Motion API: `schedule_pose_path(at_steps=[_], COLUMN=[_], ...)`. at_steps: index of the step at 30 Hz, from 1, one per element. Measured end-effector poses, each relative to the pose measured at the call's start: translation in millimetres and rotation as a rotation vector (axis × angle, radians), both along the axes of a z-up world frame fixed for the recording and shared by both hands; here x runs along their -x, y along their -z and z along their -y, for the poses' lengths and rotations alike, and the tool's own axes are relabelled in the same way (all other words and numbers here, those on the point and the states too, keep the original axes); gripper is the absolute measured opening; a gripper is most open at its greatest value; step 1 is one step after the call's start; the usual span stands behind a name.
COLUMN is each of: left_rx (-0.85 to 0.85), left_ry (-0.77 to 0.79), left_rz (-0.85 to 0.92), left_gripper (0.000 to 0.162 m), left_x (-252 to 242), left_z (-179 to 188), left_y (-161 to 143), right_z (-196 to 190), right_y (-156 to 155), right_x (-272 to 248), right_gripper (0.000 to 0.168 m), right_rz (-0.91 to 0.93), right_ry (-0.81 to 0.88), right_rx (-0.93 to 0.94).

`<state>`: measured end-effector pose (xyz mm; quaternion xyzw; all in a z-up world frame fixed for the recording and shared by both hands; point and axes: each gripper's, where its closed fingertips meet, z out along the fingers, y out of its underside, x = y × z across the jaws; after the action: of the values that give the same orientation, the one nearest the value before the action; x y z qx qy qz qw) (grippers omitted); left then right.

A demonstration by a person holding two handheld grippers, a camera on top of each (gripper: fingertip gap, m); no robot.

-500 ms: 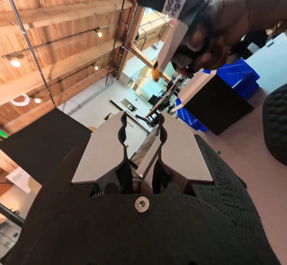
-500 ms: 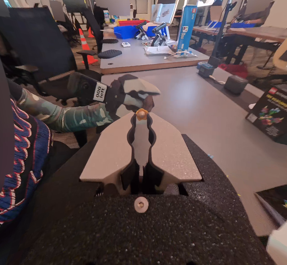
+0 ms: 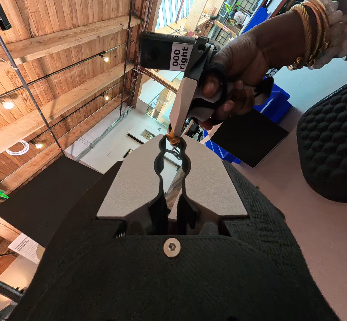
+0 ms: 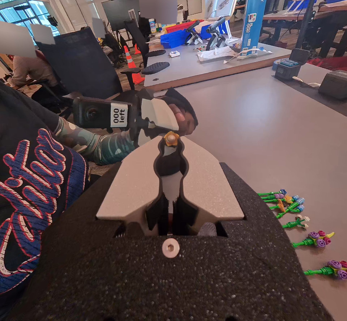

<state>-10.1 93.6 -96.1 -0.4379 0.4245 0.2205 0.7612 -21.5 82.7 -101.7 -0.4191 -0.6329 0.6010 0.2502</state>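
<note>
Closed narrow at the tips of the right gripper (image 4: pixel 171 140) on a small orange flower piece (image 4: pixel 170 138) with a tan stud at its centre. Held in the air above the near left part of the grey table (image 4: pixel 253 124), not resting on it.

Set narrow at the left gripper (image 3: pixel 173 142), tips on either side of the same orange piece. Cannot tell whether its fingers (image 3: pixel 142 176) press the piece or only flank it. Tip to tip, both grippers meeting at the piece.

Wrapped around the right gripper's handle: a hand (image 3: pixel 253 71) with gold bangles.

Lying flat on the table at near right, well apart from both grippers: several assembled toy flower stems (image 4: pixel 285 202), green stalks with purple, blue, orange and white blooms. Farther right: black box (image 3: pixel 247 139) and blue bins (image 3: pixel 272 105).
</note>
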Motion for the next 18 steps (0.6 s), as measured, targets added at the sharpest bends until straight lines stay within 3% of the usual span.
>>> schedule_pose_path(at_steps=[8, 11, 16, 18], left_rx=[0.033, 0.135, 0.379, 0.388], left_ry=[0.083, 0.236, 0.601, 0.64], left_rz=[0.044, 0.163, 0.489, 0.514], left_gripper=[0.013, 0.013, 0.013, 0.013], left_x=[-1.8, -5.1, -6.9, -6.3], left_z=[6.0, 14.0, 30.5, 33.2], left_y=[-1.6, -3.5, -13.1, -14.6], right_z=[4.9, 4.3, 13.0, 12.6], right_y=[-3.3, -18.2, -30.1, -27.6], right_x=[-7.4, -17.2, -23.8, -19.7], right_gripper=[0.017, 0.009, 0.009, 0.009], right_rz=[-0.002, -0.084, -0.335, -0.325], right_ry=[-0.048, -0.079, -0.056, -0.01], right_rx=[0.012, 0.04, -0.264, -0.347])
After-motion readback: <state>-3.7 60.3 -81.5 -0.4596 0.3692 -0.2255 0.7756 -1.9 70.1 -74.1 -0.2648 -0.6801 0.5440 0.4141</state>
